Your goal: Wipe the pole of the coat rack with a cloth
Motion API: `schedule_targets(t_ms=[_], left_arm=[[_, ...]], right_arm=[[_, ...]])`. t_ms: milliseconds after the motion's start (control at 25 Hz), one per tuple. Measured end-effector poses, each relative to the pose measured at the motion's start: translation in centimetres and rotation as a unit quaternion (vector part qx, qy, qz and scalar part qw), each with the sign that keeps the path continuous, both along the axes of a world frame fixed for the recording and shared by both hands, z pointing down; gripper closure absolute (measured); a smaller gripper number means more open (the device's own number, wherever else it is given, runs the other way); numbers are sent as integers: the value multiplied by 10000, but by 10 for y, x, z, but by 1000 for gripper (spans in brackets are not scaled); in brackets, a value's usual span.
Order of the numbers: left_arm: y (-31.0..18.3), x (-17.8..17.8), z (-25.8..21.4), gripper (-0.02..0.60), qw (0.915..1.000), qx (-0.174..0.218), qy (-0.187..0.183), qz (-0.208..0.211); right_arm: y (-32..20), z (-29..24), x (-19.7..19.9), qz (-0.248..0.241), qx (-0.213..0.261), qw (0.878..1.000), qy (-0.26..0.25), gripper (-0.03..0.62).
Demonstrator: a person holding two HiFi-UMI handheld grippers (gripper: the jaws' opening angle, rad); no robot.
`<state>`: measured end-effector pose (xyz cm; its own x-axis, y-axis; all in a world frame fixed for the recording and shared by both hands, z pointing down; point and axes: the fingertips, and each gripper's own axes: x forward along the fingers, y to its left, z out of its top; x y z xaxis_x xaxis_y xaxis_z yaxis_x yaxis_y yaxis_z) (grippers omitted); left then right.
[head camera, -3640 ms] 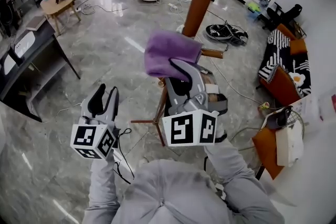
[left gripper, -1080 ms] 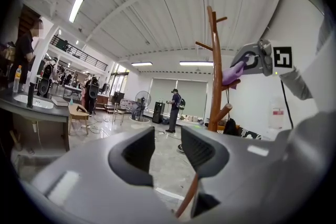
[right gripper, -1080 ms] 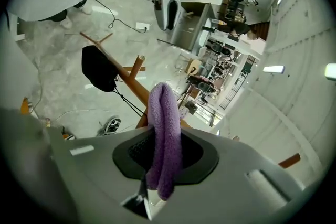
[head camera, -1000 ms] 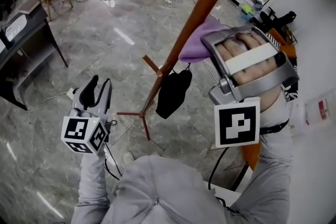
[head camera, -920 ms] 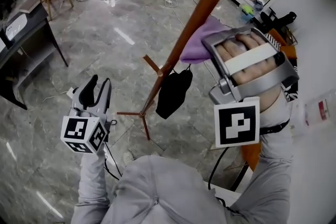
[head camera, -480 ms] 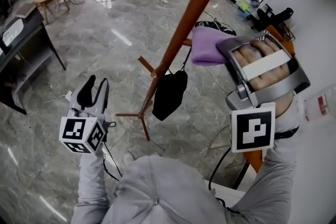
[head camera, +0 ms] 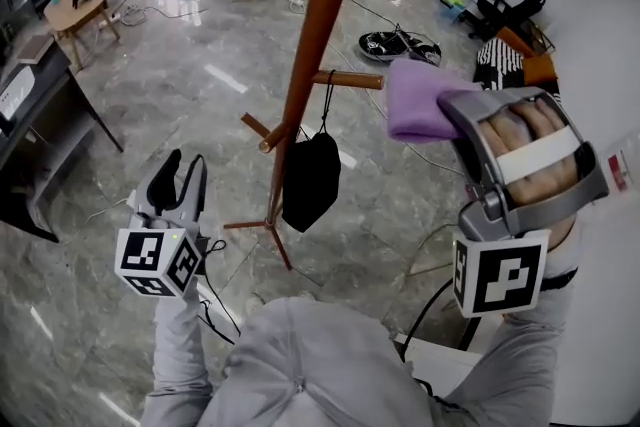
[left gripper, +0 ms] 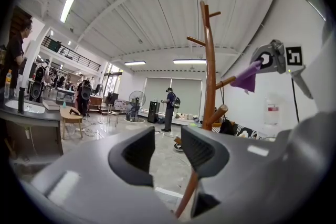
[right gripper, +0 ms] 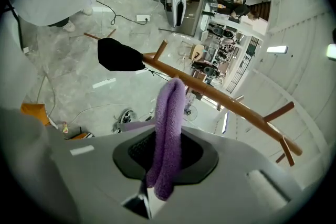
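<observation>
- Holding the cloth (head camera: pixel 420 100) is your right gripper (head camera: pixel 455 110): the jaws are clamped on a folded purple wad, and most of it sticks out past the tips.
- Your right gripper is raised at your right, with the cloth pointing toward the coat rack.
- The cloth is off the pole (head camera: pixel 318 5). In the head view it sits to the right of the pole, near the free end of a side peg (head camera: pixel 347 80).
- I can't tell whether the cloth brushes that peg.
- In the right gripper view the cloth tip overlaps the pole, but that looks like line of sight only. The left gripper view shows a gap between them.
- Your left gripper (head camera: pixel 180 185) is low at your left, well apart from the rack. Its jaws are apart with nothing between them.
- A black bag (head camera: pixel 310 180) hangs by a cord from the peg, close against the lower pole.
- Progress: the cloth is in grip and up at mid-pole height, so pickup is done.
- No wiping contact right now. The pole shows no mark or streak, so you can't read how much is already wiped.
- What's left, as I judge it: bring the cloth back onto the pole and run it along the length.
- The bag and the pegs will likely get in the way of long strokes lower down.
</observation>
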<state>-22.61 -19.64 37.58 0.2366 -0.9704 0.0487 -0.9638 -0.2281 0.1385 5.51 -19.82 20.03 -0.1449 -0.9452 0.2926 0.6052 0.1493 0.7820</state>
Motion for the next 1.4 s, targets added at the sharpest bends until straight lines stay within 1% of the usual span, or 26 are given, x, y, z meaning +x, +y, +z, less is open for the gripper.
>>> schedule_targets(t_ms=[200,320,440,560,640,680,800,880,960,1080,1240,1320,1400], left_arm=[[-1,11,-3,419,9998,-46,-135,103],[-1,18,-4,419,9997,-67,-186,126],[1,20,-7,419,9994,-106,-296,139],[1,24,-8,419,9991,-138,-373,129],[3,25,-9,419,9990,-153,-413,118],[4,25,-9,419,9989,-165,-433,112],[8,25,-9,419,9986,-214,-487,79],[11,25,-10,419,9985,-224,-506,48],[14,25,-12,419,9985,-213,-505,4],[20,21,-13,419,9985,-200,-506,-96],[31,11,-13,419,9981,-203,-500,-304],[38,3,-14,419,9977,-202,-485,-431],[46,-5,-14,419,9970,-207,-478,-569]], right_arm=[[4,22,28,289,-284,9989,-220,536],[5,44,45,442,-577,9966,-385,536],[6,69,54,532,-853,9920,-758,536],[14,82,48,306,-1046,9846,-1370,536],[24,85,34,-5,-1212,9734,-1945,536],[30,85,25,-176,-1321,9650,-2258,536],[45,78,-3,-716,-1635,9322,-3148,536],[50,70,-20,-1054,-1695,9128,-3563,536],[50,64,-35,-1321,-1638,9005,-3805,536],[41,57,-58,-1615,-1476,8866,-4075,536],[30,44,-90,-1934,-1380,8615,-4488,536],[25,39,-103,-2068,-1322,8545,-4578,536],[16,42,-115,-2113,-1318,8528,-4590,536]])
